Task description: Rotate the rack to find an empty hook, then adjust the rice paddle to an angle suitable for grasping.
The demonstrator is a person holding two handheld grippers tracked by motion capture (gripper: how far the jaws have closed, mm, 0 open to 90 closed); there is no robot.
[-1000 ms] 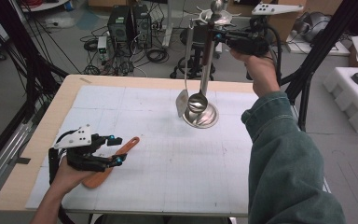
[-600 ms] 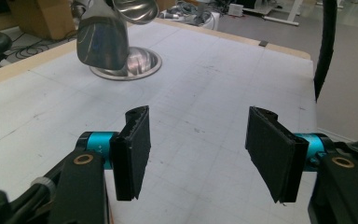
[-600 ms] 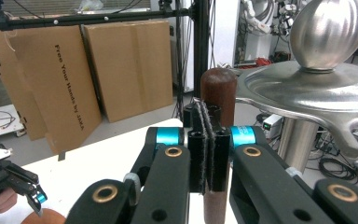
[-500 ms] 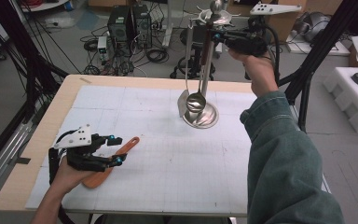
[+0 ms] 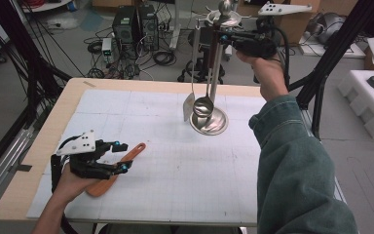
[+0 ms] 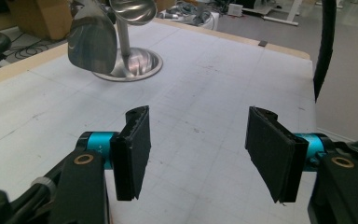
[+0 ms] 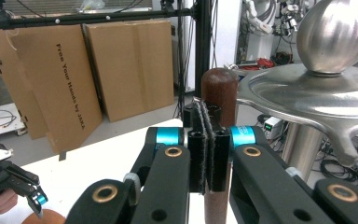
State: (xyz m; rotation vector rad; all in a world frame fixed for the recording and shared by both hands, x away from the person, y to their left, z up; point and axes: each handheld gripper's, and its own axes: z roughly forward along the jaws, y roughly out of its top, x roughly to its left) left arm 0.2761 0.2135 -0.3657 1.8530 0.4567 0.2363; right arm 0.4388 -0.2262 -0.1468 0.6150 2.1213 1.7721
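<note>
1. My right gripper (image 5: 225, 38) is high at the far side, with its jaws pressed together on the brown handle (image 7: 219, 88) of a ladle (image 5: 203, 106).
2. The ladle hangs beside the steel stand (image 5: 209, 122), its bowl just above the base.
3. My left gripper (image 5: 121, 156) rests near left, jaws wide apart, holding nothing.
4. An orange spatula (image 5: 121, 163) lies on the table (image 5: 185, 185) under it.

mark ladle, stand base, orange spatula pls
ladle (image 5: 203, 106), high view, on its bowl
stand base (image 5: 220, 126), high view, on the round foot's right rim
orange spatula (image 5: 130, 152), high view, on the handle
</note>
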